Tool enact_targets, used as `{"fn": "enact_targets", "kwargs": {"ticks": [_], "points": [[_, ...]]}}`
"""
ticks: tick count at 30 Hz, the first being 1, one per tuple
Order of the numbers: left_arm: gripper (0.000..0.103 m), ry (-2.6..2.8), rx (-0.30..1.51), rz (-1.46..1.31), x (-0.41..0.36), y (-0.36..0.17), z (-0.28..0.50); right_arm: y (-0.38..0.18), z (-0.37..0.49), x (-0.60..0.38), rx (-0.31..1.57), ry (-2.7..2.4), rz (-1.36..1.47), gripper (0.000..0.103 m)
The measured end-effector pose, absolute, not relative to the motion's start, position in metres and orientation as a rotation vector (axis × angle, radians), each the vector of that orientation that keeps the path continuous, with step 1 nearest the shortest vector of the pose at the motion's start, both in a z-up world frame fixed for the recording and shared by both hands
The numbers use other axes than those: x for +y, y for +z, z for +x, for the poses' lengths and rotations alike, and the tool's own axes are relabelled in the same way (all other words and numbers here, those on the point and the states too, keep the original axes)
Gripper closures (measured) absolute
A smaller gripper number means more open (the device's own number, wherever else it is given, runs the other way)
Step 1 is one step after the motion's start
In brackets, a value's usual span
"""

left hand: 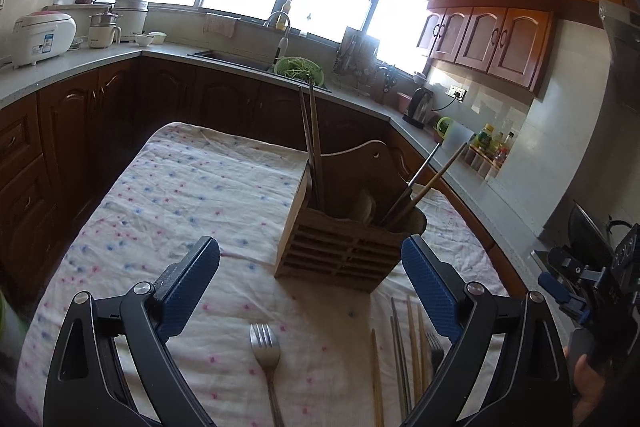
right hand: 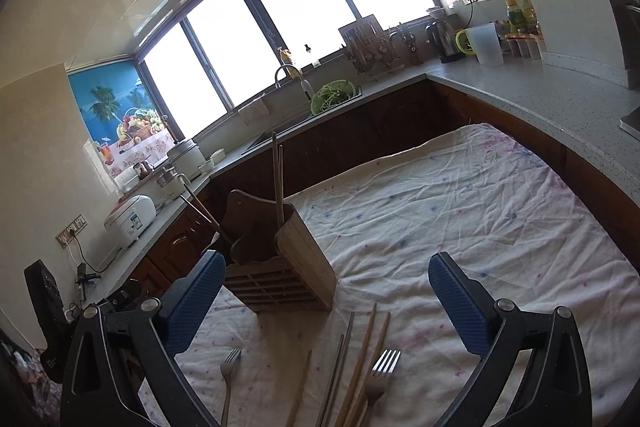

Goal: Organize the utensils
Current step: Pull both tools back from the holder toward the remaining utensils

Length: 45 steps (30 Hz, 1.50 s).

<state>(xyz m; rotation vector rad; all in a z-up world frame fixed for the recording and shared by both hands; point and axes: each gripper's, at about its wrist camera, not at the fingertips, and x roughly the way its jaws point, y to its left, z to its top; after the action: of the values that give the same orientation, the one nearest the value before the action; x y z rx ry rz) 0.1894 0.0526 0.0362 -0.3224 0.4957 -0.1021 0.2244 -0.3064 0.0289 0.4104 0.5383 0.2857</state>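
A wooden slatted utensil holder (left hand: 340, 247) stands on the cloth-covered table (left hand: 160, 195), with chopsticks (left hand: 314, 139) and other handles upright in it. It also shows in the right wrist view (right hand: 284, 267). My left gripper (left hand: 310, 267) is open and empty, above a steel fork (left hand: 266, 355). Loose chopsticks (left hand: 404, 347) lie to its right. My right gripper (right hand: 326, 287) is open and empty, above the loose chopsticks (right hand: 360, 359) and a second fork (right hand: 382, 375). The first fork (right hand: 229, 375) lies to the left.
Dark kitchen cabinets and a grey countertop (left hand: 60, 75) surround the table. A sink with a green colander (left hand: 300, 69) sits under the windows. A rice cooker (left hand: 42, 37), kettle (left hand: 420, 107) and bottles stand on the counter.
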Motion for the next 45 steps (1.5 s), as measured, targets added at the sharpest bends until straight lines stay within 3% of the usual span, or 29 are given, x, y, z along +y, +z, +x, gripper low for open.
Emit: {"fn": "enact_targets", "kwargs": {"ticks": [27, 45], "points": [[0.008, -0.084, 0.637, -0.374, 0.042, -0.006, 0.089, 0.007, 0.130, -0.303, 0.559, 0.266, 0.271, 0.001], [0.011, -0.115, 0.804, -0.449, 0.024, -0.059, 0.066, -0.027, 0.131, -0.293, 0.652, 0.271, 0.239, 0.003]]}}
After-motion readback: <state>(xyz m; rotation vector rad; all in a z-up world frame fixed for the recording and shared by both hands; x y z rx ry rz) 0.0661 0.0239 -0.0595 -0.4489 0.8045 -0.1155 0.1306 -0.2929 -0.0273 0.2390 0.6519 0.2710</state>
